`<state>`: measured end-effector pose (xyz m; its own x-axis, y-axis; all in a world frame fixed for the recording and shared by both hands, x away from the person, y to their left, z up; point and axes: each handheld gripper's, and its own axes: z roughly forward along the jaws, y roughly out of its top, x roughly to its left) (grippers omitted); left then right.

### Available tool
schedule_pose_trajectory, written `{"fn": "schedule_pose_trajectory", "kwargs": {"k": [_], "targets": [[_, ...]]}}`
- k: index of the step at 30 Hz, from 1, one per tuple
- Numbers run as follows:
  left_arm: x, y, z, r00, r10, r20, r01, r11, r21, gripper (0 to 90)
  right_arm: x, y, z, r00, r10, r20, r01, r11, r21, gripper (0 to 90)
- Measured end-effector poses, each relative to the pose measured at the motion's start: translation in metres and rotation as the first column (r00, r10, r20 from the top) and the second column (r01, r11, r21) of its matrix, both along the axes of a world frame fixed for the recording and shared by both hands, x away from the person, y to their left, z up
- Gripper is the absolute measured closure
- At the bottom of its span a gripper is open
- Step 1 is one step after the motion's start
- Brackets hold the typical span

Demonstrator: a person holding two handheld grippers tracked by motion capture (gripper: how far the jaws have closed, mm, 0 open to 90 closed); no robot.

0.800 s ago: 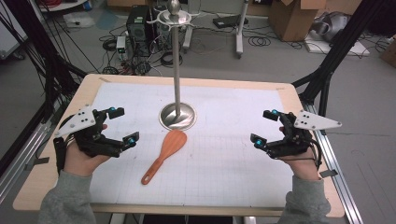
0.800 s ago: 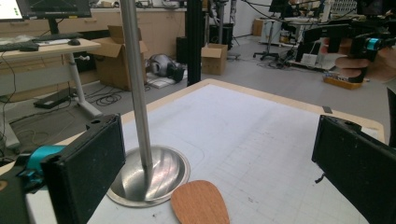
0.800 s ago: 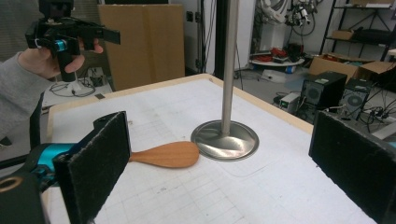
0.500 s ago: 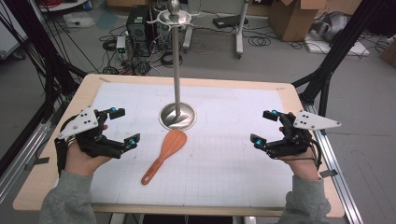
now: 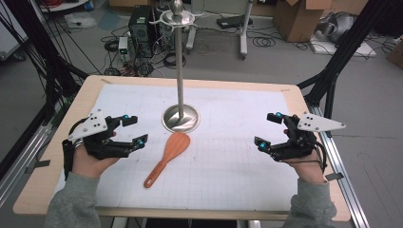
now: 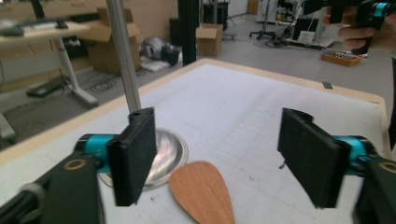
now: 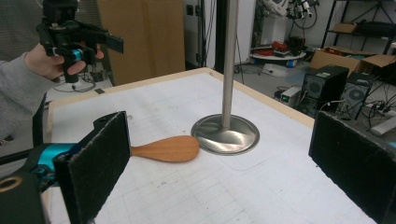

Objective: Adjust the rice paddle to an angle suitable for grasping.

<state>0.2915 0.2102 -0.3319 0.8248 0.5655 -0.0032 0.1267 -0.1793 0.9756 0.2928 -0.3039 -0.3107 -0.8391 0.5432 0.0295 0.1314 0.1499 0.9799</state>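
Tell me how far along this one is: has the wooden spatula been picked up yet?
Nothing looks done. The wooden spatula lies flat on the table, its blade next to the metal stand. The left gripper and right gripper both hover open and empty on either side of it. Reaching for and grasping the spatula are still to do.
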Motion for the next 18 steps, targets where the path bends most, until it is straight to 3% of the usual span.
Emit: {"fn": "schedule_pose_trajectory", "kwargs": {"k": [11,18], "targets": [[0.007,-0.008,-0.015,0.9967,-0.004,-0.081,0.009,0.9987,0.051,51.7,0.002,0.002,-0.001,1.0000,0.007,-0.001,-0.007,1.000,-0.010,4.2],[0.011,-0.016,-0.022,0.9949,-0.006,-0.101,0.016,0.9952,0.096,60.9,0.001,0.002,-0.001,0.9999,0.010,-0.003,-0.010,1.000,-0.016,4.3]]}}
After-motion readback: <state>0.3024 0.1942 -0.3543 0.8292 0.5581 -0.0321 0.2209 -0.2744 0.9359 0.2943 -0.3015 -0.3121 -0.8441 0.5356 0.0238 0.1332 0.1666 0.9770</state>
